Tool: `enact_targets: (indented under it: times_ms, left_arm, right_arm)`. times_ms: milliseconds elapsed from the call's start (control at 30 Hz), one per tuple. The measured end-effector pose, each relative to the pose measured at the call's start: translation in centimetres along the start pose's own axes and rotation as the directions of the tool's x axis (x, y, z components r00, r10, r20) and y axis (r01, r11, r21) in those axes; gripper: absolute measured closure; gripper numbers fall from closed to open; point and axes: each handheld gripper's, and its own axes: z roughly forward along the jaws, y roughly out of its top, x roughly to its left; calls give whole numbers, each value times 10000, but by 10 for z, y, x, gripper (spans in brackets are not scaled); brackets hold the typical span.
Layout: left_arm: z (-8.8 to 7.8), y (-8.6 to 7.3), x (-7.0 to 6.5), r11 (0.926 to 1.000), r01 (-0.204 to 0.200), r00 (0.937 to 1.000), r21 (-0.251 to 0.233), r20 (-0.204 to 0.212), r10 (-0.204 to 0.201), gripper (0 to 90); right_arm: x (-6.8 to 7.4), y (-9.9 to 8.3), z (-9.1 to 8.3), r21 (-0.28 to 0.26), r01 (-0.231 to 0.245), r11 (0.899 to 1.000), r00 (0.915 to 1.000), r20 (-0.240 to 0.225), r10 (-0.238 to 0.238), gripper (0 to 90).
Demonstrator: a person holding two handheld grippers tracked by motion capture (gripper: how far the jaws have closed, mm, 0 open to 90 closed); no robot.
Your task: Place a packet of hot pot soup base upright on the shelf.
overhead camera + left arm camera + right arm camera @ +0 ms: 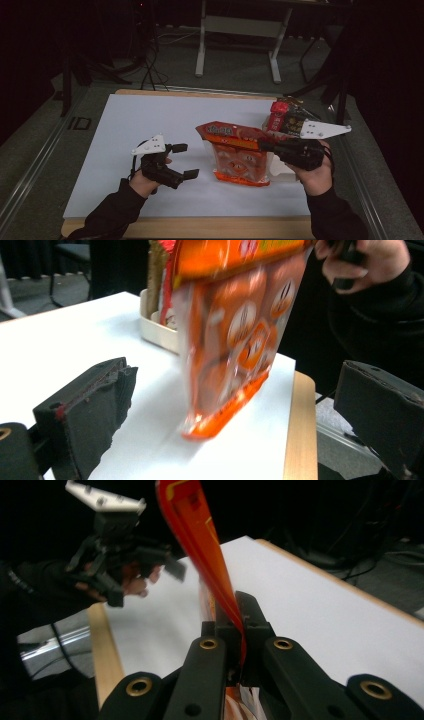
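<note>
Tabletop (pixel 150 120): a white sheet on a wooden board; bare across its left half, with the goods gathered from the centre toward 3 o'clock.
Tray (pixel 157 332): a pale, shallow container at about 2 o'clock from the centre, holding a red and dark packet (pixel 285 117) that stands upright inside it.
Snack bag (pixel 239 155): an orange printed pouch of small wrapped pieces, just right of the tabletop's centre. It hangs upright, held by its top seal, and its bottom seam grazes the white surface or hangs just clear of it; I cannot tell which.
Right tool (pixel 266 146): jaws pressed together on the flat top seal of the bag, which the right gripper view shows running up between them as a thin orange strip (pixel 200 545).
Left tool (pixel 182 161): at about 9 o'clock from the bag and apart from it, jaws spread wide with nothing between them, pointing toward the bag's side.
How it will handle: probably light and limp. The film looks glossy and likely slippery, so it may swing or slide from a loose pinch, and the contents could be crushed by a squeeze on the belly.
Where to take hold: the flat sealed strip at the top or the bottom seam, not the bulging middle; a second pinch low on the side would steady it.
</note>
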Motion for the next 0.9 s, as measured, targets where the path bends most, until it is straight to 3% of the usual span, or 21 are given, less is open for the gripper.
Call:
enact_targets:
  times_ms: [100,133,233,433,567,900]
  left_arm:
    - [-4,-2,-1,10000,8,10000,-9,-70,-8,15]
    - [-8,-5,-4,9997,-191,9993,127,-308,195,15]
    - [-12,-8,-6,9994,-255,9992,219,-300,262,15]
    - [-24,-31,-7,9993,-286,9981,244,-535,299,16]
    - [-32,-44,-5,9997,-249,9969,15,-740,249,16]
    - [-41,-67,-6,9989,69,9964,459,-848,-30,16]
  right_arm:
    - [-1,8,-6,-210,84,9997,9999,127,-82,900]
    - [-2,11,-8,-286,134,9995,9998,182,-129,900]
    - [-4,19,-15,-508,155,9986,9993,350,-138,900]
    - [-16,36,-37,-963,127,9953,9957,929,-37,900]
    - [-24,41,-48,-1115,45,9938,9913,1309,102,900]
    - [-45,34,-74,-1353,-203,9906,9754,2150,493,900]
